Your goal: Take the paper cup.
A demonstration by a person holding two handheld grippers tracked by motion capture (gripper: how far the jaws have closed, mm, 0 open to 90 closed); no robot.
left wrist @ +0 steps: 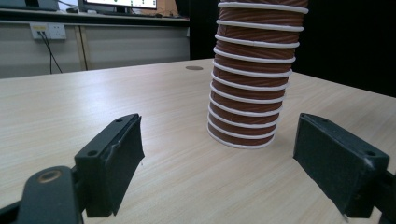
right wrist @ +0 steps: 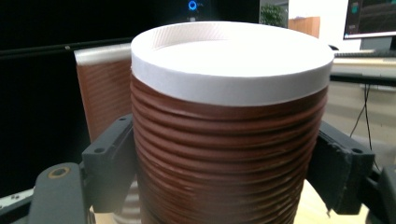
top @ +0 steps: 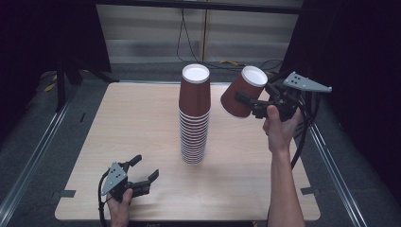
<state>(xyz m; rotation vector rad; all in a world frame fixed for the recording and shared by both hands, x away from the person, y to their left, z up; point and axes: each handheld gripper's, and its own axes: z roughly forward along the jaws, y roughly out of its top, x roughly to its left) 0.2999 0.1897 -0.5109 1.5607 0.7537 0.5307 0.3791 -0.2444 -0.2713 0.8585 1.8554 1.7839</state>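
Held in the right claw (top: 249, 103): one brown paper cup (top: 240, 98), upside down, white bottom uppermost, tilted with its open mouth toward the near left. Clamped by both black jaws on its ribbed wall, one on each side, as seen in the right gripper view (right wrist: 229, 140). Raised well above the counter (top: 118, 123), just right of the top of the cup stack (top: 195, 118) and level with it, not touching it. Gripped from below by the right hand (top: 279, 127), forearm reaching in from the near edge.

Standing upright at the counter's middle: the tall stack of inverted brown cups, white rims ringed one over another (left wrist: 252, 93).

Near left corner of the counter: the left claw (top: 145, 167), in the left hand (top: 120, 210), low over the wood. Jaws wide apart, nothing between them, pointed toward the base of the stack, well short of it.
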